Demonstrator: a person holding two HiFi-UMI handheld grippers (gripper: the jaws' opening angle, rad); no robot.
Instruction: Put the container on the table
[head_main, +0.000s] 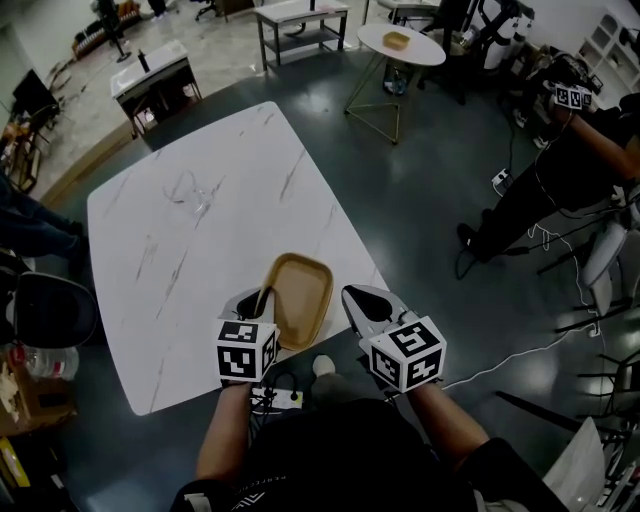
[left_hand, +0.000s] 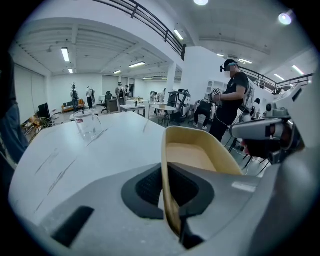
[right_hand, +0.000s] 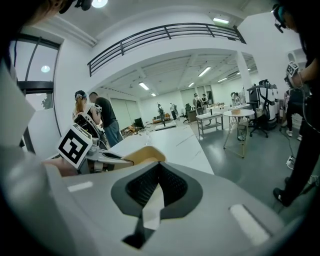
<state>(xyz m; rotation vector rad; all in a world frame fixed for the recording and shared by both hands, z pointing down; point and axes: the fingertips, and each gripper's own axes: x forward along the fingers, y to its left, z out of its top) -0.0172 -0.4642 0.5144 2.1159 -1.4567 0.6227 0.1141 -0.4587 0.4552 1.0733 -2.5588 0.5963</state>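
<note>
In the head view, the tan container (head_main: 300, 298) is seen at the near edge of the white marble desk (head_main: 190, 270), its near end reaching slightly past that edge. Its left rim is gripped by the left gripper (head_main: 262, 293). Whether its base touches the desk cannot be told. The right gripper (head_main: 352, 293) is held just beside the container's right side, apart from it. A clear glass (head_main: 192, 192) stands well apart, toward the far end of the desk. A dark chair (head_main: 50, 310) is placed at the desk's left side. A person in dark clothes (head_main: 575, 165) is seen on the floor to the right.

In the left gripper view, the jaws are clamped on the container's side wall, which stands on edge between the pads. The rest of the container extends ahead over the desk. Nothing lies between it and the glass.

In the right gripper view, the jaws are closed together with nothing between them. The container's rim is seen just beyond them, to the left. A round table (right_hand: 239, 114) stands farther off, on the right.
</note>
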